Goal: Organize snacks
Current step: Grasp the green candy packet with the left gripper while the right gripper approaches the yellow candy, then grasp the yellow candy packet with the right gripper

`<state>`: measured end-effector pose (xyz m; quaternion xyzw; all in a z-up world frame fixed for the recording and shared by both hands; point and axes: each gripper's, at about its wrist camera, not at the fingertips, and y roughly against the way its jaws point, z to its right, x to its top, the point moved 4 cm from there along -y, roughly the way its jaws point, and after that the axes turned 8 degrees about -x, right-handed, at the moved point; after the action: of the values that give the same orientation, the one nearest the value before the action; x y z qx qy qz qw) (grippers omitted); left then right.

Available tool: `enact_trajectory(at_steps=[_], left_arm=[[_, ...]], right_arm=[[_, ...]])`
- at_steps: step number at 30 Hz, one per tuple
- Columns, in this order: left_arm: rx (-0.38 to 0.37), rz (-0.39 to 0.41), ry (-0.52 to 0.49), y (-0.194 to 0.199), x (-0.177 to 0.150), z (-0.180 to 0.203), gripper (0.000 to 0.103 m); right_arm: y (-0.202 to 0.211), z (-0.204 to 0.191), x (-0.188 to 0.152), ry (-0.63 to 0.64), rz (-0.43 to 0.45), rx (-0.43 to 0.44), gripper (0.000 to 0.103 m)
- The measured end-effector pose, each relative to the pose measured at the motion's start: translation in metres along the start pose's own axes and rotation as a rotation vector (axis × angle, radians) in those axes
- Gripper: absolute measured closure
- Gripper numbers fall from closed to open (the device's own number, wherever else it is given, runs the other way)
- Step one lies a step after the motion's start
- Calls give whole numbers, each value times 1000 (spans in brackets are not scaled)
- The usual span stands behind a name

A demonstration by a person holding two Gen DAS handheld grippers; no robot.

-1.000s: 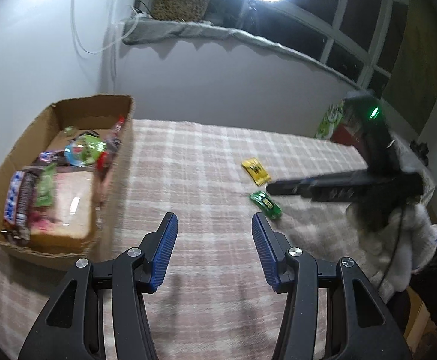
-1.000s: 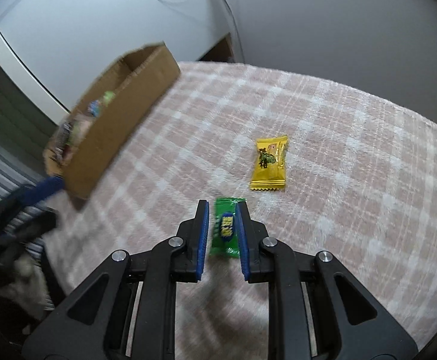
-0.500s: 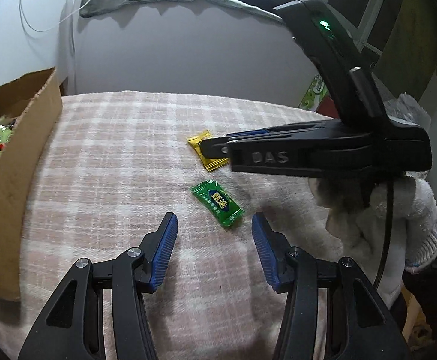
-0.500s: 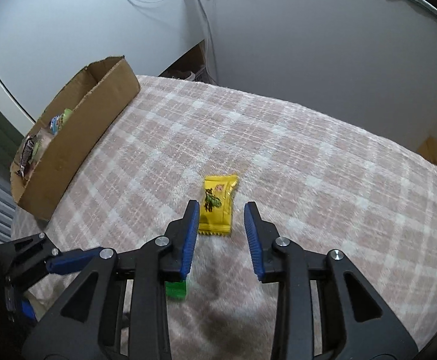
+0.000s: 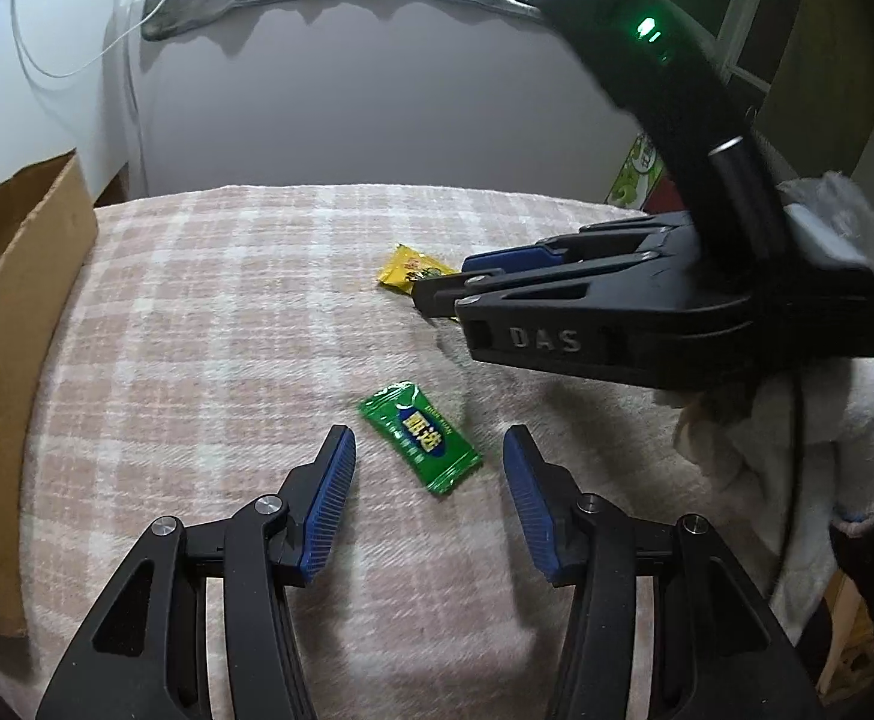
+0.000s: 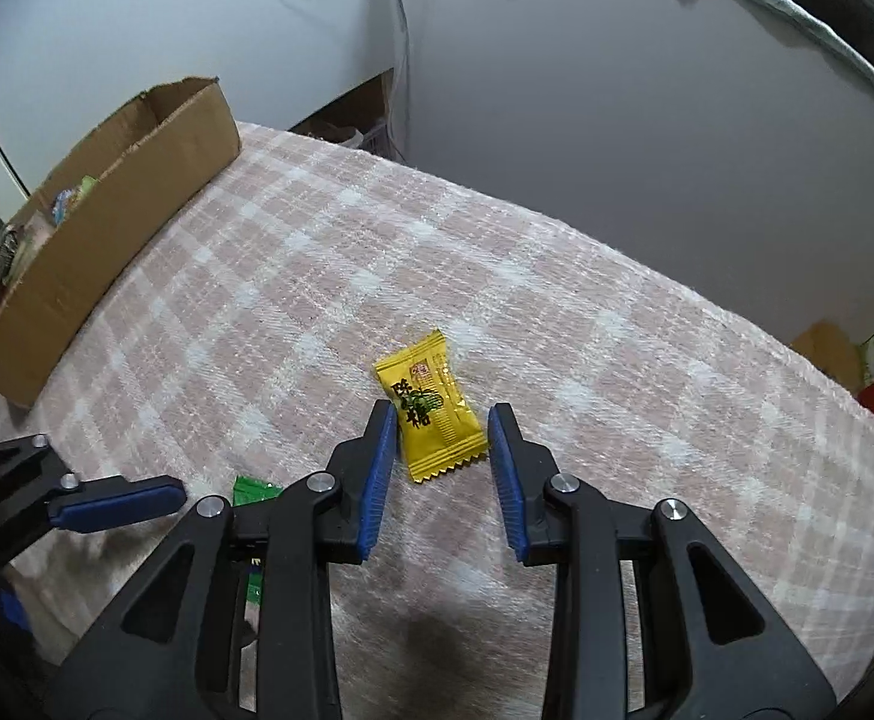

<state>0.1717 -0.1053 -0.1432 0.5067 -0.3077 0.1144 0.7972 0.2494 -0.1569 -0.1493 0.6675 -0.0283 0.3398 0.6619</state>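
Both open hand-held grippers shifted off the cardboard box (image 6: 107, 192) of snacks (image 6: 71, 201), straddling candies.

Right gripper (image 6: 439, 420) — a second ago shut around green candy (image 5: 420, 437), now apart, straddling yellow candy (image 6: 431, 405). Green candy free on cloth. Left gripper (image 5: 428, 450) — off cardboard box (image 5: 17, 324), now straddling green candy.

Two candy packets (image 5: 420, 437) (image 6: 431, 406) on blanket (image 5: 227, 312); cardboard box (image 6: 107, 222) at left edge.
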Motion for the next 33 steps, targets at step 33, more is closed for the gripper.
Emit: enact_trajectory(at_steps=[33], left_arm=[[73, 10, 36, 4, 1, -37, 84]], right_arm=[[-7, -28, 19, 131, 51, 32, 49]])
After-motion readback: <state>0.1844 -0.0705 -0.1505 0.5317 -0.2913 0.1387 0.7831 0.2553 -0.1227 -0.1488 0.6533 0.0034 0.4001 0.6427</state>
